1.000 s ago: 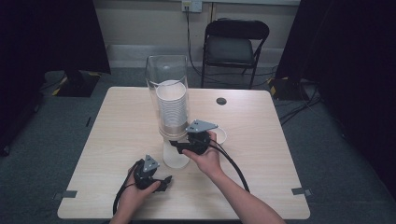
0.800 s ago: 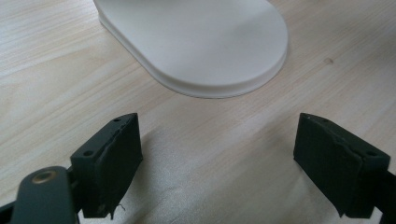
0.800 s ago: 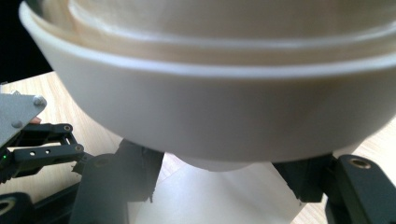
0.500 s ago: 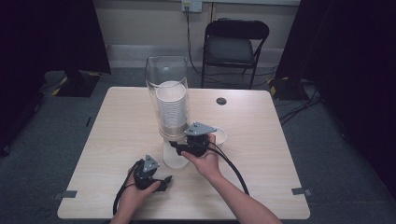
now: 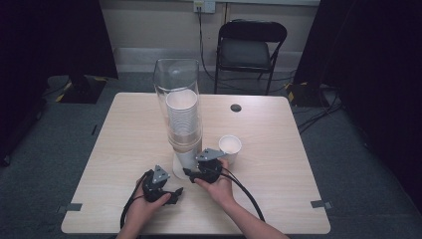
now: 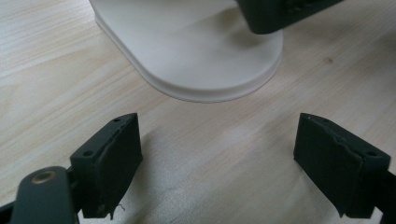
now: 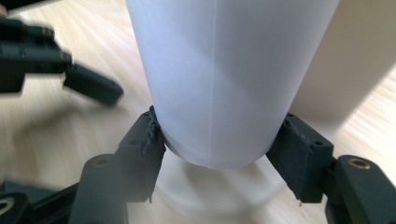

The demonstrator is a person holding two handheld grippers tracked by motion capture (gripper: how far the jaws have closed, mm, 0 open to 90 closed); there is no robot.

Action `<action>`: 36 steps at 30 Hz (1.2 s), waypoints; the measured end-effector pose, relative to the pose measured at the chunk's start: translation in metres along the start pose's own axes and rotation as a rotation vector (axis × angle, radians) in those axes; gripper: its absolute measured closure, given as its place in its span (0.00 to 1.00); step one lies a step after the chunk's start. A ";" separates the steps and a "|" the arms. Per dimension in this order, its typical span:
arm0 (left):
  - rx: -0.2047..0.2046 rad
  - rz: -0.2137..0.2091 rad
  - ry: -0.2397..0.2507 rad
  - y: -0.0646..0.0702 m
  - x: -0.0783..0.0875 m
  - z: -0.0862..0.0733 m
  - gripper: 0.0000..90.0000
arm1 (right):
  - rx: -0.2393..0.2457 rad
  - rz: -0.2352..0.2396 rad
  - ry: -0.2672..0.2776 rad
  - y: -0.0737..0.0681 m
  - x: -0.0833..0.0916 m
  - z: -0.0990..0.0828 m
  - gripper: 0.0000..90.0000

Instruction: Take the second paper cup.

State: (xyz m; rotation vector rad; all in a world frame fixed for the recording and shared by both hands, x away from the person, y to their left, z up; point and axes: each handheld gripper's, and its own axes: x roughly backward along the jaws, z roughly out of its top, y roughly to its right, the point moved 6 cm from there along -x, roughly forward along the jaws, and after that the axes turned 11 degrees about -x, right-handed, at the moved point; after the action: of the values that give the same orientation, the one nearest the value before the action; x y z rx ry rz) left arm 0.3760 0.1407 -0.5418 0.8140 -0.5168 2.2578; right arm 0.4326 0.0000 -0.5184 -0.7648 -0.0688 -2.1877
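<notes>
White paper cup (image 7: 224, 79) hangs upright from dispenser (image 5: 183, 114) bottom, clamped between right gripper (image 5: 196, 173) jaws, base plate directly beneath. Left gripper (image 5: 171, 194) jaws apart, idle on tabletop (image 5: 124, 129), farther off.

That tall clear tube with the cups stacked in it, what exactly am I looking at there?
It is a cup dispenser: a tall, see-through tube, plastic by the look, standing upright near the middle of the table on a white rounded base. Inside sits a stack of white paper cups. The lowest cup pokes out below the tube, and the right hand-held gripper is shut on its bottom end. Another white cup stands apart, right of the dispenser.
</notes>
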 end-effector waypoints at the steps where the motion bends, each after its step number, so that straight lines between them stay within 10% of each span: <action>1: 0.000 0.000 0.001 0.000 0.000 0.000 0.16 | 0.016 0.000 -0.015 0.002 0.002 -0.003 0.42; 12: 0.028 0.045 -0.006 -0.004 0.001 0.001 0.22 | 0.085 0.082 -0.091 0.004 0.028 -0.037 0.41; 19: 0.089 0.118 0.113 -0.006 0.006 0.023 0.23 | 0.192 0.141 -0.138 -0.010 0.031 -0.045 0.41; 36: 0.018 0.075 0.025 0.002 0.001 0.012 0.22 | 0.132 0.117 -0.150 0.005 0.045 -0.046 0.20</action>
State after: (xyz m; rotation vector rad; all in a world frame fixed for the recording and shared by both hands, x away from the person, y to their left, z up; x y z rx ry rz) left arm 0.3790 0.1334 -0.5331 0.7855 -0.5243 2.3415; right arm 0.3905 -0.0469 -0.5318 -0.8353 -0.2361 -1.9921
